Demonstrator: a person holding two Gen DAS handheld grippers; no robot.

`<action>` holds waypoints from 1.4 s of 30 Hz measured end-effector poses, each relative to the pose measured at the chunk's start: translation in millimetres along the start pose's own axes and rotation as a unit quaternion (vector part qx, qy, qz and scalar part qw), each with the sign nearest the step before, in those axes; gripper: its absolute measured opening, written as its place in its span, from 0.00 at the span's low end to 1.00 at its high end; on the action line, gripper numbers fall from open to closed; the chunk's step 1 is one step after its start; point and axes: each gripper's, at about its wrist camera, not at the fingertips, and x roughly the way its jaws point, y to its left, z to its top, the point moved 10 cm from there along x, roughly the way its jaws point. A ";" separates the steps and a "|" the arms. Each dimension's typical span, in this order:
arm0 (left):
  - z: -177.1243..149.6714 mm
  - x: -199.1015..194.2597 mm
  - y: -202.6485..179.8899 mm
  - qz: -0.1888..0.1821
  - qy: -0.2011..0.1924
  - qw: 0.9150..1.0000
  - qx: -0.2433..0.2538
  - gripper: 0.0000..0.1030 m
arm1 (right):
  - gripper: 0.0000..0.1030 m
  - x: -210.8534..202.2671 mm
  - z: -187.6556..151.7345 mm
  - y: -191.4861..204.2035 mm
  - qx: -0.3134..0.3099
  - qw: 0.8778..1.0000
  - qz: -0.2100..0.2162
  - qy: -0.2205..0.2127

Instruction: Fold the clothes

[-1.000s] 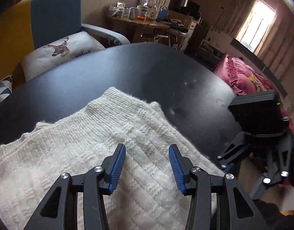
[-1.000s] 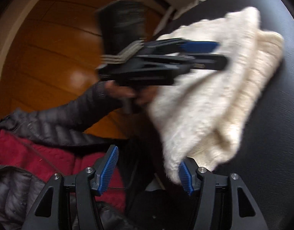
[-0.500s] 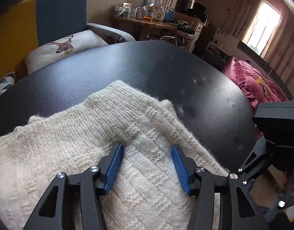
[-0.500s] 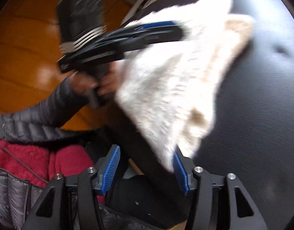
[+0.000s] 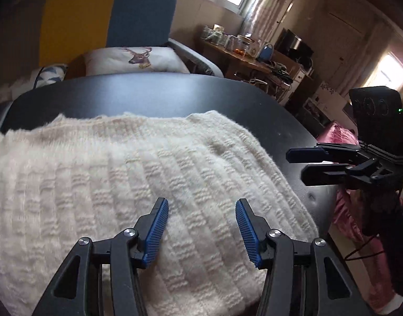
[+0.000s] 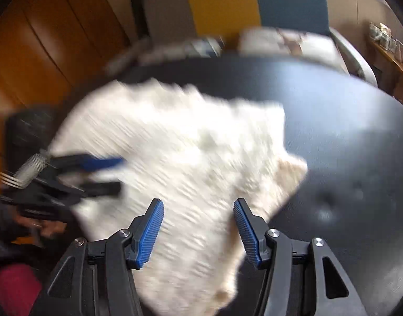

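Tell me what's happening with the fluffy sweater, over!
Left gripper and right gripper: fingers apart, holding nothing. Cream sweater lies folded on the black table, its near part over the table's edge. Nothing in the way.

The left gripper [image 5: 201,226] has slid along the cream sweater [image 5: 138,184]: the garment now fills its view from 9 to 3 o'clock, where 1 second ago a folded corner pointed to 12. The right gripper [image 6: 199,231] has swung up from the floor side; it now looks across the black table [image 6: 346,131], the sweater spread toward 12 o'clock between its parted jaws, the left gripper at 9.
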 end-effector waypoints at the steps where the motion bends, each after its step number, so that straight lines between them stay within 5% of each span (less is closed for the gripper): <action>1: -5.7 1.6 3.1 -0.004 0.000 1.000 -0.013 0.53 | 0.56 2.0 -2.7 -2.8 -0.004 1.000 -0.002 -0.011; 9: -14.5 1.9 -6.3 -0.016 -0.031 0.998 -0.047 0.53 | 0.56 -8.5 -3.6 -16.6 0.014 0.999 -0.026 -0.033; 13: -8.9 -36.2 8.3 -0.044 -0.056 0.993 -0.099 0.55 | 0.58 -22.8 9.5 -8.1 0.009 0.996 -0.071 -0.045; 18: -23.1 -137.0 73.4 0.014 -0.142 0.983 -0.115 0.71 | 0.67 -35.7 53.0 57.0 -0.003 0.992 -0.018 -0.128; 22: -46.8 -206.4 149.4 0.086 -0.179 0.970 -0.140 0.79 | 0.70 -7.5 79.1 121.1 -0.024 0.992 0.051 -0.117; 27: -77.0 -214.8 203.9 0.032 -0.145 0.970 -0.193 0.79 | 0.70 38.8 82.9 142.5 -0.035 0.997 0.010 -0.073; 30: -83.4 -197.6 208.2 -0.023 -0.119 0.970 -0.211 0.68 | 0.70 58.3 72.1 126.1 -0.033 0.998 -0.022 -0.047; 34: -88.6 -168.9 209.3 -0.063 -0.074 0.971 -0.217 0.48 | 0.70 57.9 65.5 114.8 -0.036 0.997 -0.007 -0.065; 37: -92.4 -156.8 203.5 -0.082 -0.052 0.971 -0.220 0.06 | 0.70 56.1 61.6 107.4 -0.046 0.997 -0.013 -0.053; 39: -93.8 -165.5 187.7 -0.103 -0.063 0.970 -0.213 0.06 | 0.71 55.6 59.7 105.4 -0.040 0.998 -0.010 -0.051; 42: -121.6 -154.8 179.6 -0.073 -0.024 0.975 -0.208 0.06 | 0.73 57.6 57.9 107.8 -0.045 0.997 -0.019 -0.067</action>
